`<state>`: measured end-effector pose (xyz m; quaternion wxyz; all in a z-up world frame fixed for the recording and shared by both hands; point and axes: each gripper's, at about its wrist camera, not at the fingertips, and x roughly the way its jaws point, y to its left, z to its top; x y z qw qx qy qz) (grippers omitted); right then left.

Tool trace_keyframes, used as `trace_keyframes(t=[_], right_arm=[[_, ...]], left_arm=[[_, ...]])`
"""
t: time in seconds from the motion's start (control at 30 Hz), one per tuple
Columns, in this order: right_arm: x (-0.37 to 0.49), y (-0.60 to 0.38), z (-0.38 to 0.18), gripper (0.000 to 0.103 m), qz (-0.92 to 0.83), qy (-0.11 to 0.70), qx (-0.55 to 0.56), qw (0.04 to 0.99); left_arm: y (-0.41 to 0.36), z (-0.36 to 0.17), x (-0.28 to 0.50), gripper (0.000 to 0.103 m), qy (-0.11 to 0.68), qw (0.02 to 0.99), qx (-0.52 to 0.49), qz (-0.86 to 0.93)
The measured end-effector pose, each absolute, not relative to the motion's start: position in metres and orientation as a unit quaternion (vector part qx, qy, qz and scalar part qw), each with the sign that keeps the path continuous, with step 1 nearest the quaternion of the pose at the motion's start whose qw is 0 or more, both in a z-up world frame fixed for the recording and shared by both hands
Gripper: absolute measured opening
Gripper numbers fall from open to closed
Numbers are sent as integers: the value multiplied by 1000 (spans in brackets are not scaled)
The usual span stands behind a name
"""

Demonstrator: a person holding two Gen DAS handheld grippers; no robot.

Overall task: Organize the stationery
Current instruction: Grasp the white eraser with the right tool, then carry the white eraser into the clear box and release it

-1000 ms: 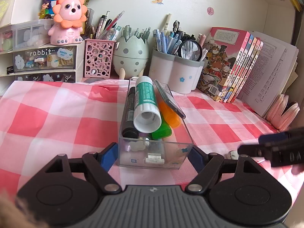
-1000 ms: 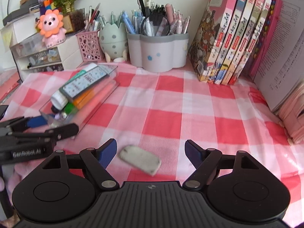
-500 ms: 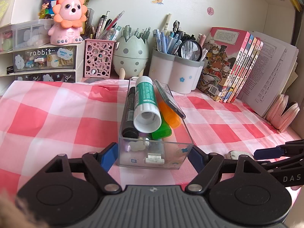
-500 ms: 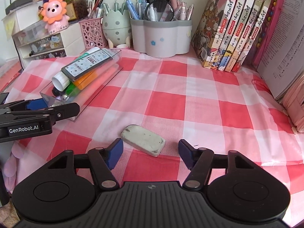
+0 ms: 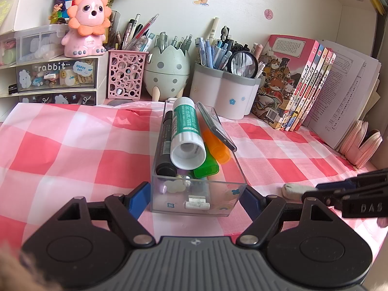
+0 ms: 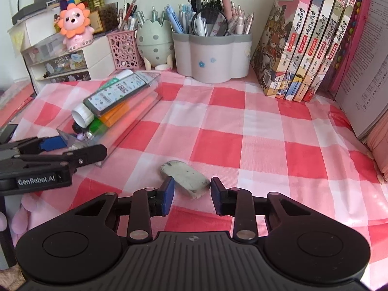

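A clear plastic box (image 5: pixel 197 195) holds a glue stick (image 5: pixel 186 133), a black marker, orange and green highlighters and a flat case. My left gripper (image 5: pixel 196 197) is open with its fingers on either side of the box's near end; it also shows in the right wrist view (image 6: pixel 72 149). A dirty white eraser (image 6: pixel 185 179) lies on the checked cloth. My right gripper (image 6: pixel 192 192) is open and its blue pads flank the eraser's near end, apart from it. The eraser also shows in the left wrist view (image 5: pixel 292 189).
Pen holders (image 6: pixel 213 58), an egg-shaped holder (image 6: pixel 155 43), a pink mesh cup (image 5: pixel 125 74) and small drawers (image 5: pixel 55 77) line the back. Books (image 6: pixel 308 38) and papers stand at the right. The red and white checked cloth (image 6: pixel 242 133) covers the desk.
My right gripper has moved forward and down onto the eraser and its jaws have narrowed around it. The left gripper and the box have stayed put.
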<state>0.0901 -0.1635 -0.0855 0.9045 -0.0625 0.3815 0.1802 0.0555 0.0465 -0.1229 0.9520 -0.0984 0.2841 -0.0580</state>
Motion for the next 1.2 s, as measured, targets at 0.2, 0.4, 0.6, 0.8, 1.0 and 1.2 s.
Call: trace_keyframes(t=[0.2, 0.4, 0.6, 0.8, 1.0, 1.2], right_arm=[[94, -162, -74, 28, 193, 375, -47, 905], [95, -153, -63, 25, 215, 368, -38, 904], [97, -143, -48, 24, 238, 353, -19, 905], [99, -123, -33, 23, 268, 336, -10, 903], [99, -102, -25, 23, 292, 324, -16, 900], [102, -90, -29, 22, 295, 327, -24, 897]], left_arm=[[47, -123, 55, 52, 284, 952, -98, -58], [46, -123, 56, 52, 284, 952, -98, -58], [46, -123, 56, 52, 284, 952, -98, -58], [46, -123, 55, 52, 284, 952, -98, -58], [46, -123, 55, 52, 284, 952, -98, -58], [47, -123, 55, 52, 284, 952, -98, -58]])
